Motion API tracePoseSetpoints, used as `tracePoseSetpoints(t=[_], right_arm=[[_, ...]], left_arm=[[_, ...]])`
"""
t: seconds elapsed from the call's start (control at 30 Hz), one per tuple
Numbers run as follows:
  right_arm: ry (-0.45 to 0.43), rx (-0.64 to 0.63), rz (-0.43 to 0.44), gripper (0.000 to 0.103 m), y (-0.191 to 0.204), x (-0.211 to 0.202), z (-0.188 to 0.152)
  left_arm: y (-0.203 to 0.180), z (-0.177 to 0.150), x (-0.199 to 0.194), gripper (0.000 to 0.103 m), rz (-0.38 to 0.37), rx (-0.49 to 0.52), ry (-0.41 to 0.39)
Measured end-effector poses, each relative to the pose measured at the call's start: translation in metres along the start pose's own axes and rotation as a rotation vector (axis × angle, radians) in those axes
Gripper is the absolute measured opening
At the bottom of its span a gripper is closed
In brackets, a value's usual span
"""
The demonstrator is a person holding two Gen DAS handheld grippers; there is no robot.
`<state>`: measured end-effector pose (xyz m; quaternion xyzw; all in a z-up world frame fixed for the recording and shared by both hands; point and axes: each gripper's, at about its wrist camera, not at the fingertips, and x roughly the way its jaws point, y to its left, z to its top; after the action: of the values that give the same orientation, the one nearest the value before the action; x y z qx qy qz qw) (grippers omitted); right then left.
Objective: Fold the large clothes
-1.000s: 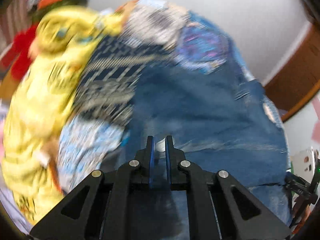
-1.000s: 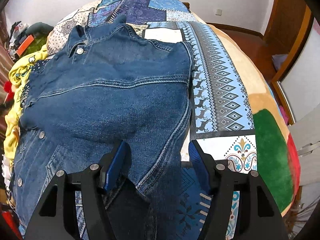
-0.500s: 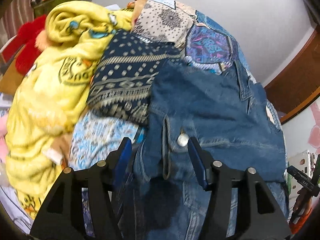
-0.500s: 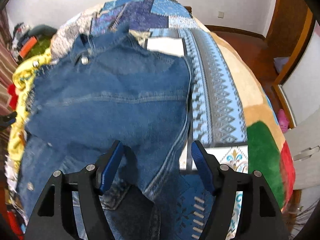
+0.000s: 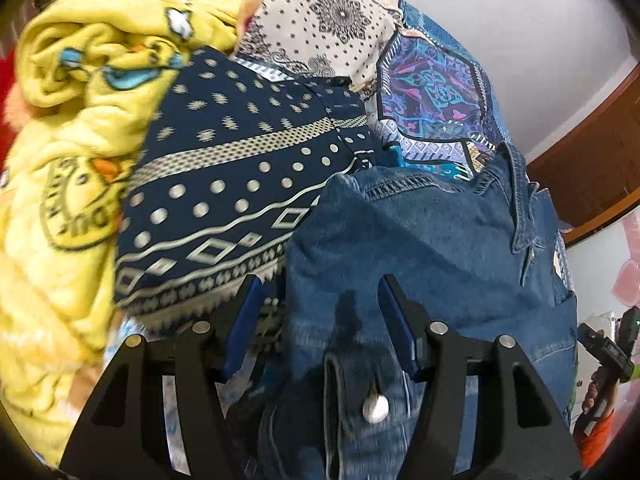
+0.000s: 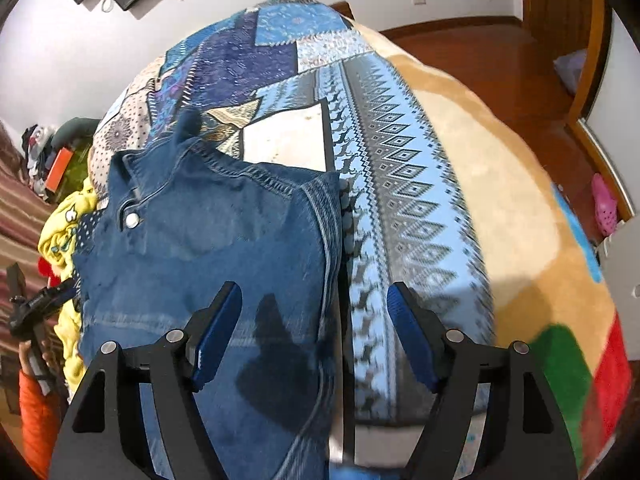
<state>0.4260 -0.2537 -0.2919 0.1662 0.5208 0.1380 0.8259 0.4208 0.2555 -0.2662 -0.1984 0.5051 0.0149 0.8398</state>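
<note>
A yellow blanket [image 5: 68, 128] lies heaped beside a patchwork bedspread [image 6: 400, 184].

Not much readable text here

Only lettering is a round black print on the yellow blanket [image 5: 76, 216], and it's too warped and blurry to actually make out any words.

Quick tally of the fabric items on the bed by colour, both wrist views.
Blue denim: 1, the denim jacket
Yellow: 1, the yellow cartoon-print fleece
Navy with cream pattern: 1, the navy patterned garment
Multicolour patchwork: 1, the bedspread under them all
Total: 4

Both grippers, left gripper and right gripper, have open jaws above the jacket.
</note>
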Motion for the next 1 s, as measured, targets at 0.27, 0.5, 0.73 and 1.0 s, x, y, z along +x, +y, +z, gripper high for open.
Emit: tracePoseSetpoints(t=[0.27, 0.5, 0.73, 1.0], right_arm=[[0.022, -0.057, 0.02, 0.025, 0.016, 0.034, 0.014], [-0.041, -0.128, -0.02, 0.01, 0.028, 0.023, 0.033], [-0.127, -0.241, -0.039, 0.008, 0.068, 0.009, 0.077], [-0.107, -0.282, -0.096, 0.009, 0.099, 0.06, 0.097]], left_arm=[[0.002, 0.023, 0.034, 0.038, -0.052, -0.025, 0.002], [-0.013, 0.027, 0.018, 0.008, -0.049, -0.007, -0.07], [-0.006, 0.039, -0.036, 0.008, -0.048, -0.049, -0.189], [0.016, 0.049, -0.008, 0.008, 0.073, -0.051, -0.127]])
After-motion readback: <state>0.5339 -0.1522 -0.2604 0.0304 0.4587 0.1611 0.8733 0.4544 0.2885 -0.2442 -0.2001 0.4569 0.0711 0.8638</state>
